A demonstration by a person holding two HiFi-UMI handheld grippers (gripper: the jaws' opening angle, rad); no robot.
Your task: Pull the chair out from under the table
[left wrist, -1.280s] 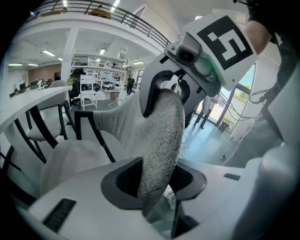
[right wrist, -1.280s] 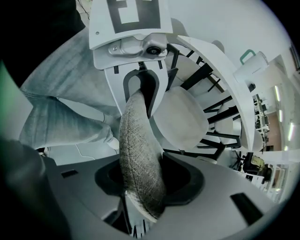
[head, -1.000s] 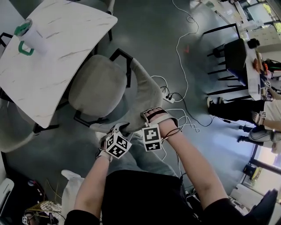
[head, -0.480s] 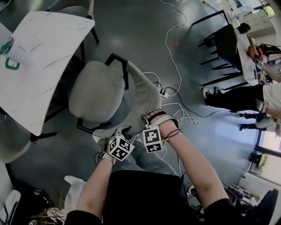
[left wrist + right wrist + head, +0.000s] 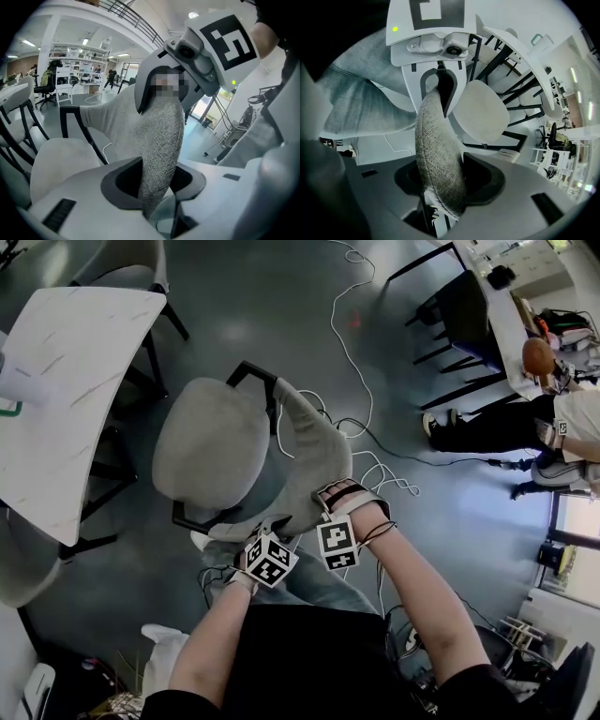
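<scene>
The grey upholstered chair (image 5: 211,451) with a black frame stands just right of the white marble table (image 5: 75,352), its seat out from under the tabletop. Both grippers sit on the top edge of its curved backrest (image 5: 314,451). My left gripper (image 5: 269,532) is shut on the backrest's rim, and the grey fabric (image 5: 159,150) fills the gap between its jaws. My right gripper (image 5: 330,502) points straight down and is shut on the same rim, with the fabric (image 5: 438,159) wedged between its jaws. Each gripper view shows the other gripper a little way along the rim.
White cables (image 5: 370,460) trail over the grey floor right of the chair. A black chair (image 5: 459,315) and a seated person (image 5: 506,432) are at the far right. Other grey chairs stand at the top left (image 5: 131,259) and lower left (image 5: 23,563). A white cup (image 5: 19,385) sits on the table.
The chair has slid away from the table toward me; its seat, once partly under the tabletop's edge, is now apart from it. Both grippers stayed clamped on the backrest.
</scene>
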